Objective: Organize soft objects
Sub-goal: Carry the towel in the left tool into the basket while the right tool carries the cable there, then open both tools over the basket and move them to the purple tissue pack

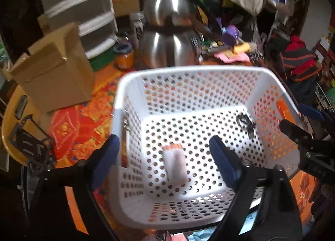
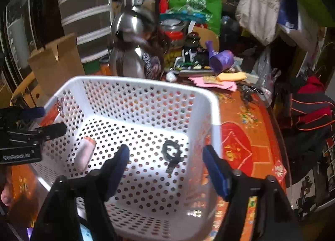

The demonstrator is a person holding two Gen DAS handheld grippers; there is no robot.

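White perforated plastic forms the laundry-style basket (image 1: 188, 77) on the orange-red patterned tablecloth (image 1: 79, 123), and two small things already lie on its floor: a pale pink-and-white soft roll with an orange end (image 1: 174, 164) toward the left side, and a black ring-shaped piece with a short tail (image 2: 172, 154) toward the right. The left gripper (image 1: 165, 157) hangs over the roll with its blue pads spread wide and nothing between them touching; the right gripper (image 2: 165, 167) is likewise spread above the black ring, pinching nothing. By the look of it, two items are delivered. Behind the basket the table is heavily cluttered, including a purple soft-looking thing (image 2: 222, 59) and a yellow oblong one (image 2: 231, 76), so more sorting may remain, though which of these count as soft I cannot tell
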